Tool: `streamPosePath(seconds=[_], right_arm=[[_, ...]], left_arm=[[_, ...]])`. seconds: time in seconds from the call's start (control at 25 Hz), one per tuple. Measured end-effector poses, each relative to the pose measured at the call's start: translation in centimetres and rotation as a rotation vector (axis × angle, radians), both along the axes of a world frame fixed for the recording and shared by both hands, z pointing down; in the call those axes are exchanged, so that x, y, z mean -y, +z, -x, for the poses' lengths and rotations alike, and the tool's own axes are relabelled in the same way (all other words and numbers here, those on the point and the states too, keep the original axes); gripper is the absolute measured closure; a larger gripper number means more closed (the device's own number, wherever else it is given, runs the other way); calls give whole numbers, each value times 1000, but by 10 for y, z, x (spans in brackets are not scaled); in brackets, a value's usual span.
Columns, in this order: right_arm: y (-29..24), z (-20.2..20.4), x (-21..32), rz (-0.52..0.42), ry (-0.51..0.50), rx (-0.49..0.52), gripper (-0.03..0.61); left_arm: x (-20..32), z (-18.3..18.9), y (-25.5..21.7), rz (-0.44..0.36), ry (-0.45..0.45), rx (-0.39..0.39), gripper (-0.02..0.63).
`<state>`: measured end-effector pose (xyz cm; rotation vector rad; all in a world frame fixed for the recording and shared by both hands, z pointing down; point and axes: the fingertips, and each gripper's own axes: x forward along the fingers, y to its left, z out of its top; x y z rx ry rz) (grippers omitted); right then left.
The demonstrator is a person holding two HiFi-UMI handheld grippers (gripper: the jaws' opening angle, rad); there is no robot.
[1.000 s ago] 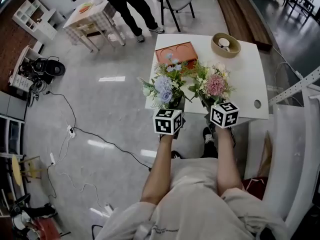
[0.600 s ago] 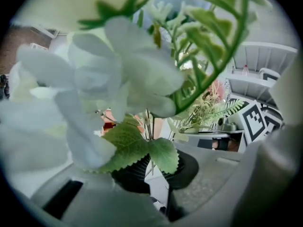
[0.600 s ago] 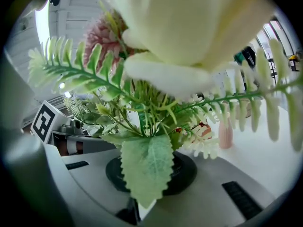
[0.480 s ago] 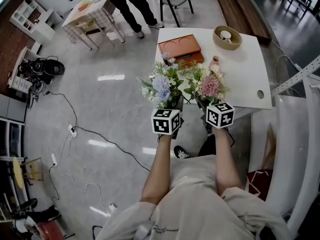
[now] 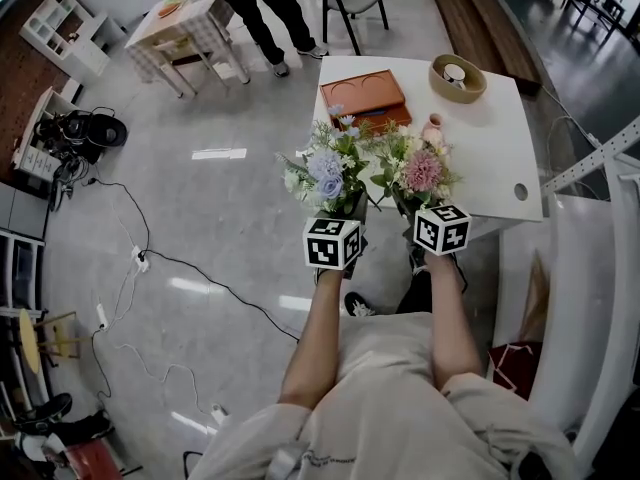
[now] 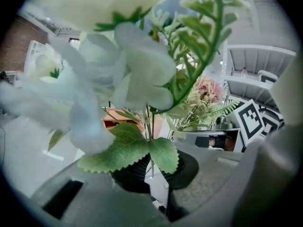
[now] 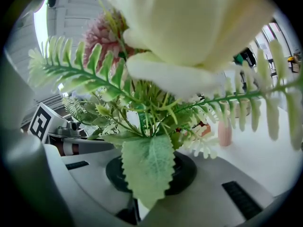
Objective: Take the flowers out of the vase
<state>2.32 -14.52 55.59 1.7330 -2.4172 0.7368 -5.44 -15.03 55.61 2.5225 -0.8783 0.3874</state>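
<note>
Looks like an open studio or test room dressed with home furniture rather than a lived-in house. Wide polished grey floor [image 5: 200, 198] with loose cables [image 5: 150, 260] trailing across the left half. Dark equipment [image 5: 88, 131] heaped at the left edge, close to a brick wall [image 5: 15, 88]. White cube shelf [image 5: 65, 33] and small check-clothed table [image 5: 185, 23] at upper left, chair [image 5: 352, 3] at top centre, white counter [image 5: 490, 158] standing alone at upper right.

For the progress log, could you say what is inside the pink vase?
No stems rise from the pink vase. The pink-flowered bouquet covers its base; its interior cannot be seen.
</note>
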Motion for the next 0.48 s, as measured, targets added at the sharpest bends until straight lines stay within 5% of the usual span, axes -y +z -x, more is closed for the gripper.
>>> streamPosePath(seconds=[0.48], right_arm=[[-4,0,9,-4,-3,-21,551]], left_arm=[[9,1,-1,-4,7,-1,588]])
